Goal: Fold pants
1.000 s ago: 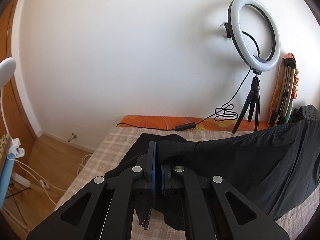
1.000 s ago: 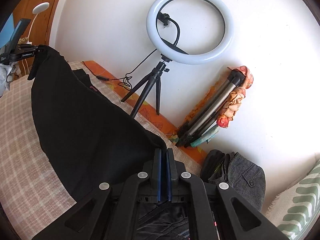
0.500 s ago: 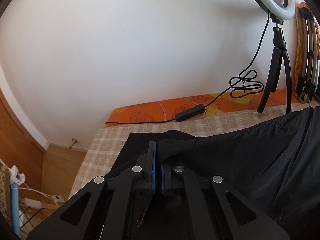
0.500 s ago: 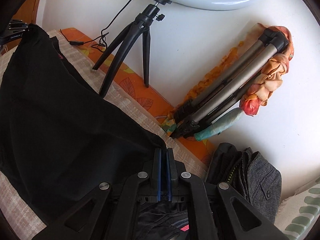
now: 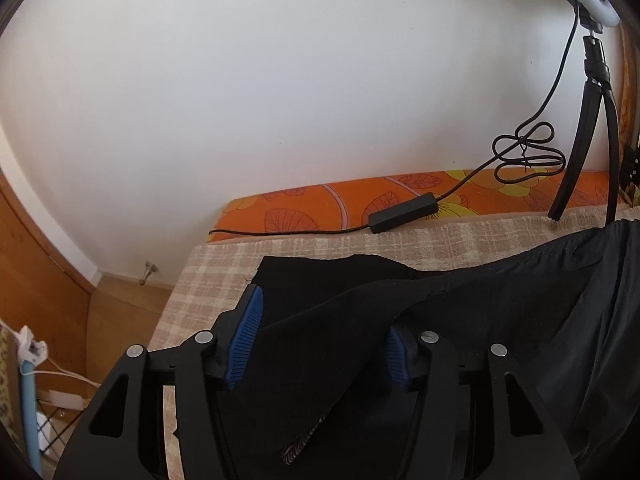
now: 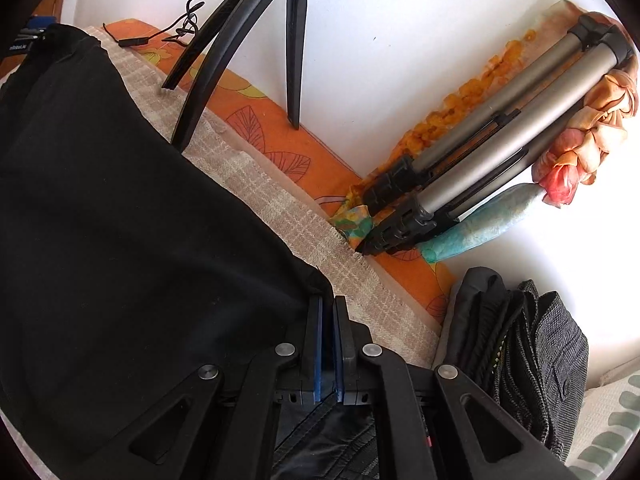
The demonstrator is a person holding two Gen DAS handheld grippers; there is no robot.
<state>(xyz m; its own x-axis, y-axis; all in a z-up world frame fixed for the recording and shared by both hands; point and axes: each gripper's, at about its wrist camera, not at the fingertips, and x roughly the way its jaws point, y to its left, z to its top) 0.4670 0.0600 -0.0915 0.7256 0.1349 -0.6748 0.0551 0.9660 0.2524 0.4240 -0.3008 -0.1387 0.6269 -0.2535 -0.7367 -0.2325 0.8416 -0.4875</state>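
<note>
Black pants (image 5: 460, 320) lie spread over a beige checked blanket (image 5: 216, 276) on the bed. In the left wrist view my left gripper (image 5: 322, 334) is open, its blue pads (image 5: 246, 340) wide apart, with the folded-over pants edge lying loose between them. In the right wrist view the pants (image 6: 120, 220) fill the left half. My right gripper (image 6: 329, 312) is shut on the pants' corner, close to the blanket (image 6: 280, 200) near the bed's far edge.
A ring light tripod (image 6: 224, 52) stands on the orange leaf-print mattress edge (image 5: 320, 208), its cable and inline switch (image 5: 404, 212) along the wall. A folded tripod (image 6: 480, 152) wrapped in floral cloth leans on the wall. Folded dark garments (image 6: 520, 352) lie at right.
My left gripper has opened and let go of the pants edge. Both grippers have come down and forward toward the wall, laying the pants onto the blanket.
</note>
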